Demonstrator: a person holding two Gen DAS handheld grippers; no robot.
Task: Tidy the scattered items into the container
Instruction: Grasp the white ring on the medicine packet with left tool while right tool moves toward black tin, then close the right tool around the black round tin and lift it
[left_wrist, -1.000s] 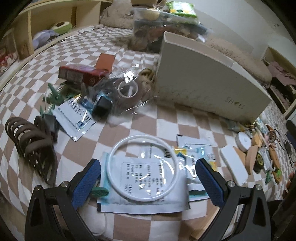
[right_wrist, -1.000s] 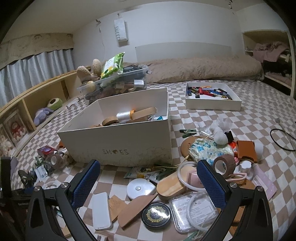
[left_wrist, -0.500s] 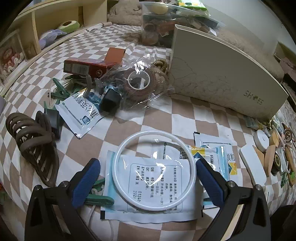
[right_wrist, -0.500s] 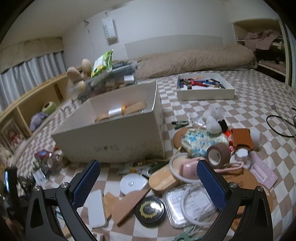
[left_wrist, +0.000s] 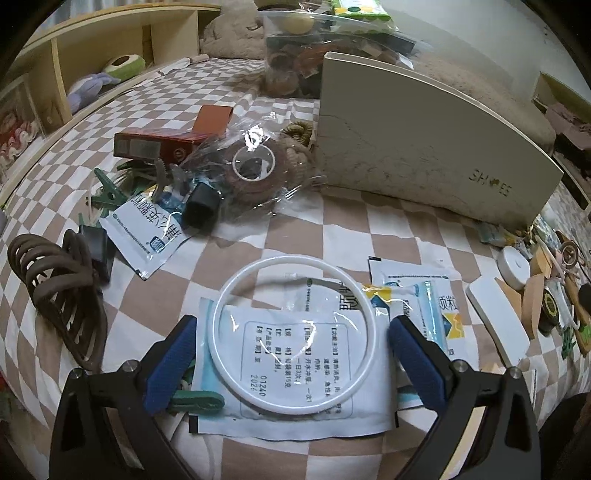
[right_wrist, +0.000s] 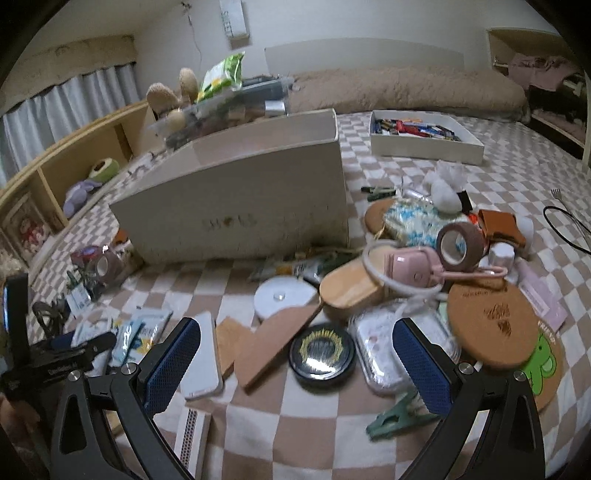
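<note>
A cream shoe box (left_wrist: 424, 147) (right_wrist: 236, 199) stands on the checkered bed. In the left wrist view my left gripper (left_wrist: 291, 343) hangs open just over a white ring (left_wrist: 291, 332), which lies on white medicine sachets (left_wrist: 291, 373); the blue pads sit either side of the ring. In the right wrist view my right gripper (right_wrist: 295, 354) is open above a black round tin (right_wrist: 320, 354), a wooden wedge (right_wrist: 273, 347) and a clear plastic case (right_wrist: 391, 347). Nothing is held by either gripper.
Left of the box lie a brown hair claw (left_wrist: 55, 280), a red carton (left_wrist: 155, 142), a bagged tape roll (left_wrist: 255, 166) and green clips (left_wrist: 110, 192). Right of it: a cork coaster (right_wrist: 495, 325), pink gadget (right_wrist: 410, 266), brown tape (right_wrist: 460, 243), a white tray (right_wrist: 424, 136).
My left gripper has come lower and closer over the white ring. My right gripper has dropped and tilted towards the clutter in front of the box, whose inside is now hidden.
</note>
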